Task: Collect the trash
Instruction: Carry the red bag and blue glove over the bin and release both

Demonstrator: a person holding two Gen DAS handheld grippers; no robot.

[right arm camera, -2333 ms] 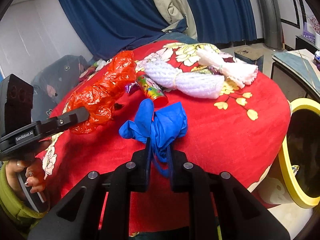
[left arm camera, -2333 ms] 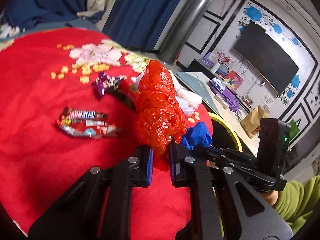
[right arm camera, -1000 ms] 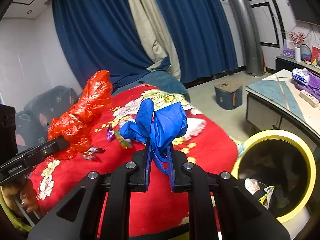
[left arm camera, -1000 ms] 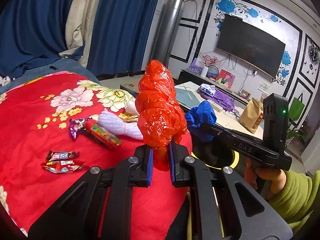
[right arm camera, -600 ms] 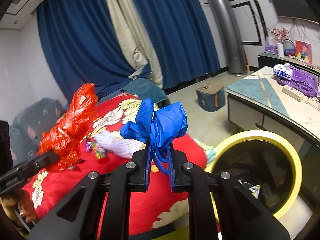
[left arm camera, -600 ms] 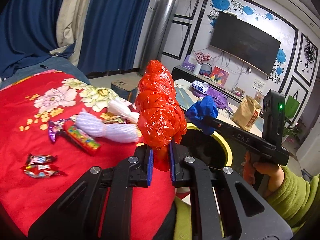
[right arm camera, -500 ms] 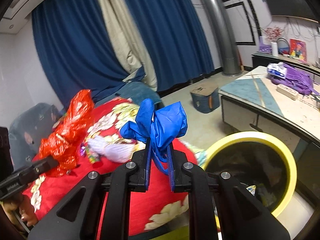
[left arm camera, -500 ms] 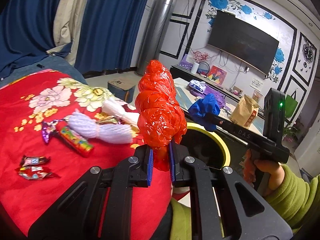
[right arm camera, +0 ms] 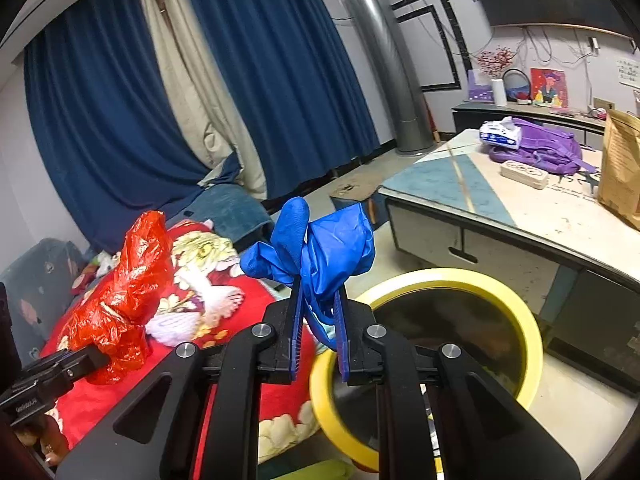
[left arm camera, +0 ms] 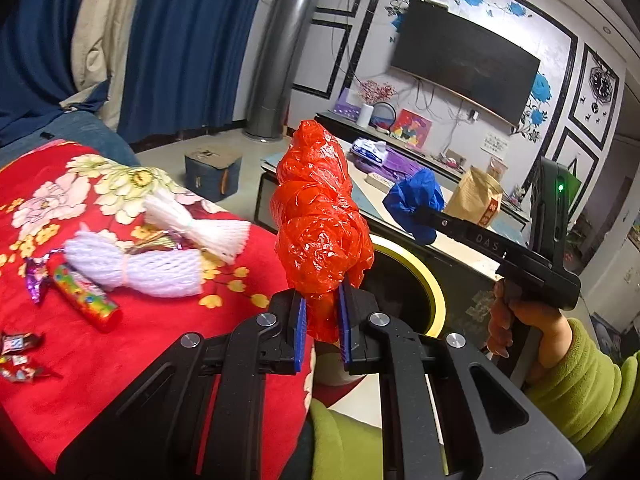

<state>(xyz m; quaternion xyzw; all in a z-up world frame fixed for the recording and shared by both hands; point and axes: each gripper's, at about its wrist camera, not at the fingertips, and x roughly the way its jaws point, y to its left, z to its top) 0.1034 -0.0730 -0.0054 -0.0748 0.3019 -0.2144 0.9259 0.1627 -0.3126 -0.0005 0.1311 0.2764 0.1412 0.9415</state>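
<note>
My left gripper (left arm camera: 320,320) is shut on a crumpled red plastic bag (left arm camera: 320,216), held up beside the red cloth's edge. My right gripper (right arm camera: 318,320) is shut on a bunched blue glove (right arm camera: 320,248), held over the near rim of the yellow-rimmed trash bin (right arm camera: 532,332). The bin (left arm camera: 434,280) also shows in the left wrist view, behind the red bag. The right gripper with the blue glove (left arm camera: 416,200) shows there too. The red bag (right arm camera: 124,300) appears at the left of the right wrist view.
On the red flowered cloth (left arm camera: 160,332) lie two white foam nets (left arm camera: 148,264), a colourful tube (left arm camera: 86,298) and candy wrappers (left arm camera: 18,356). A low coffee table (right arm camera: 520,208) with a purple bag and a brown paper bag stands behind the bin.
Both grippers have swung right, away from the cloth and toward the bin, carrying their loads. The bin now looms larger under the right gripper.
</note>
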